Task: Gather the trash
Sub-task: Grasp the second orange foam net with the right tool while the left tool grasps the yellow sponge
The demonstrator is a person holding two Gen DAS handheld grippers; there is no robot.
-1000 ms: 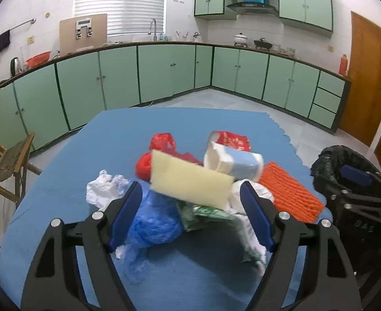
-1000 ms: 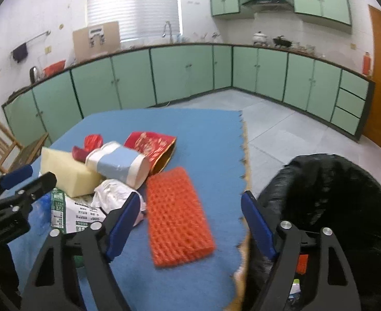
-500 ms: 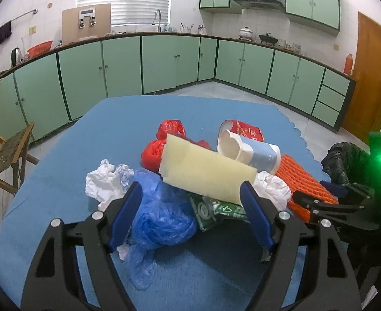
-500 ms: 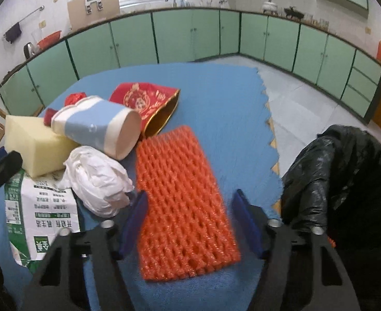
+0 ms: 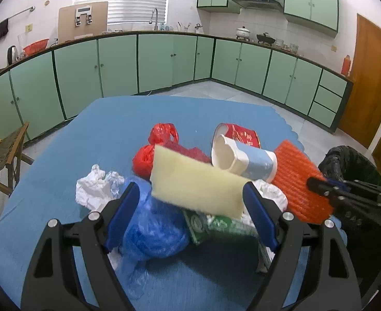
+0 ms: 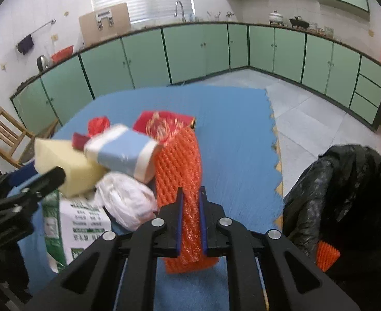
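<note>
R gripper (image 6: 190,202) jaws just closed, now clamped on orange foam net (image 6: 178,160) beside black bin bag (image 6: 346,189). L gripper (image 5: 191,207) wide open over blue bag (image 5: 151,233), holding nothing.

foam net (image 6: 180,160): orange, ridged | mat (image 6: 232,134): blue, matt | bin bag (image 6: 346,181): glossy plastic

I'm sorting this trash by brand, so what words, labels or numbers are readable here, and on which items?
Nothing reads clearly enough to quote.
Green and white packet: rows of dark print and a green band, too small and blurred to read.
Red pouch: gold pattern, blurred; no legible characters.
Blue and white cup: no print visible.
Orange foam net: none.
</note>
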